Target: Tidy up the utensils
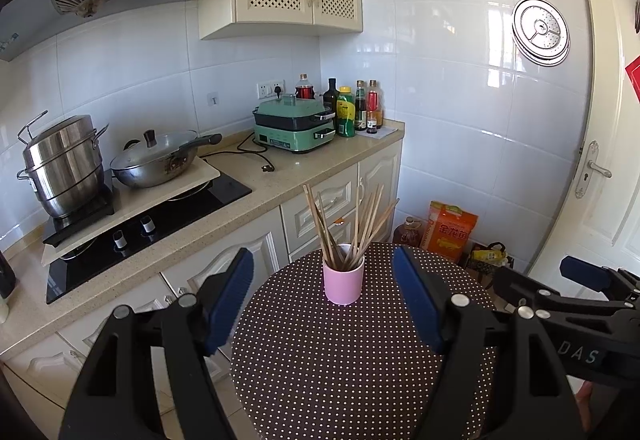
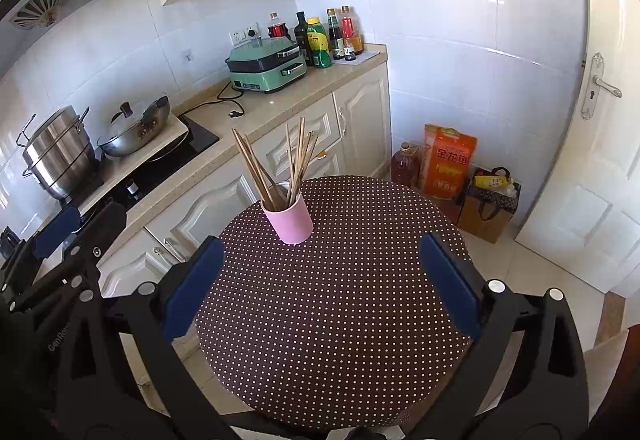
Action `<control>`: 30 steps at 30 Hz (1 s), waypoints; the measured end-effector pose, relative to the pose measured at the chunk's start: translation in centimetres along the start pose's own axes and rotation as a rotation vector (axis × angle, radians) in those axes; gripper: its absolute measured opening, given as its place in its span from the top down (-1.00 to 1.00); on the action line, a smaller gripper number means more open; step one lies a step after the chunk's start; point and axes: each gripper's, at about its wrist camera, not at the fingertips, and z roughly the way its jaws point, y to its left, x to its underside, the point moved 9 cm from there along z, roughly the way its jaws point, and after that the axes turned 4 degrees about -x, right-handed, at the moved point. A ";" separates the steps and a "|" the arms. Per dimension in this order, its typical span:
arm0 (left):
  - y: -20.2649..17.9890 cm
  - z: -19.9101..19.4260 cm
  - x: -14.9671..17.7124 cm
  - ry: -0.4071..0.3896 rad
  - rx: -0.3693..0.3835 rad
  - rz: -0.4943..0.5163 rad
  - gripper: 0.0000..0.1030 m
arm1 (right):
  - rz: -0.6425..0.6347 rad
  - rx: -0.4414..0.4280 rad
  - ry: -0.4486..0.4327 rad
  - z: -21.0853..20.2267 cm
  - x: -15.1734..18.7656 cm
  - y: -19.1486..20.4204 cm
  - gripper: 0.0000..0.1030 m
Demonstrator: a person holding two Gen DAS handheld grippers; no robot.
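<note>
A pink cup (image 1: 344, 280) stands upright on the far part of a round brown polka-dot table (image 1: 340, 360). Several wooden chopsticks (image 1: 352, 228) stand fanned out in it. My left gripper (image 1: 322, 280) is open and empty, its blue pads to either side of the cup but nearer to me. In the right wrist view the cup (image 2: 289, 218) with its chopsticks (image 2: 280, 160) sits ahead and left of my right gripper (image 2: 320, 268), which is open and empty above the table (image 2: 340, 320). Each gripper shows at the edge of the other's view.
A kitchen counter (image 1: 280, 176) runs along the left with a steel pot (image 1: 64, 164), a wok (image 1: 160, 160), a green cooker (image 1: 296, 128) and bottles (image 1: 356, 108). A rice bag (image 1: 452, 228) and a paper bag (image 2: 490, 200) sit on the floor by a white door (image 1: 600, 168).
</note>
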 end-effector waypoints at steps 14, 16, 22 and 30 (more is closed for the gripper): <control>0.1 0.1 0.0 0.001 -0.005 0.003 -0.39 | 0.001 0.005 0.005 0.3 -0.1 0.2 -0.87; 0.1 0.2 0.1 0.003 -0.003 0.002 -0.39 | 0.002 0.007 0.007 0.3 -0.1 0.2 -0.87; 0.2 0.2 0.0 0.002 -0.005 0.000 -0.39 | 0.001 0.007 0.008 0.5 -0.1 0.3 -0.87; 0.2 0.3 0.1 0.001 -0.004 -0.004 -0.39 | 0.004 0.010 0.020 0.7 0.1 0.3 -0.87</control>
